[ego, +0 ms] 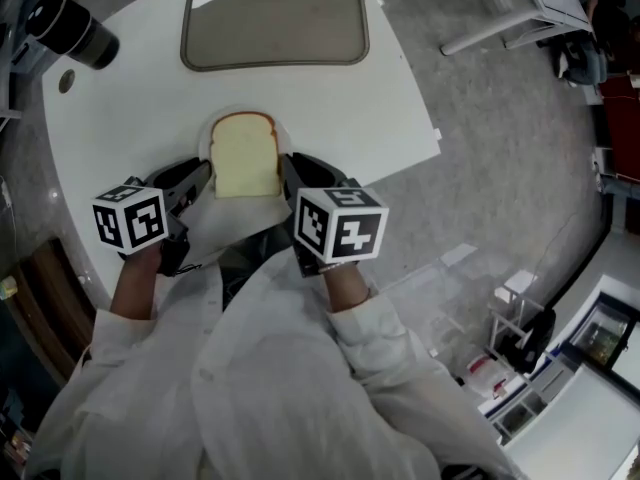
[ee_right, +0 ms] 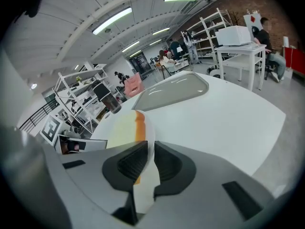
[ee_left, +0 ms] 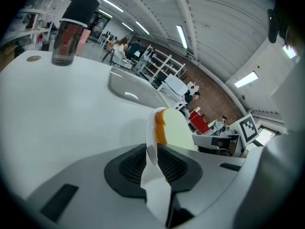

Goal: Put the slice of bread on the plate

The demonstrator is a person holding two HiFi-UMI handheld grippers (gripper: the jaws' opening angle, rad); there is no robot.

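A slice of bread (ego: 245,155) with a brown crust lies on a white plate (ego: 212,128) held just above the near edge of the table. My left gripper (ego: 200,183) is shut on the plate's left rim, and my right gripper (ego: 290,178) is shut on its right rim. In the left gripper view the plate (ee_left: 155,190) stands edge-on between the dark pads (ee_left: 131,166), with the bread (ee_left: 175,130) beyond. In the right gripper view the plate (ee_right: 144,190) is likewise pinched between the pads (ee_right: 167,163), and the bread (ee_right: 125,128) shows behind the rim.
A white round table (ego: 120,108) carries a grey tray (ego: 275,18) at the far side and a dark tumbler (ego: 70,30) at the far left. Its right edge drops to a grey floor. White-sleeved arms fill the near foreground.
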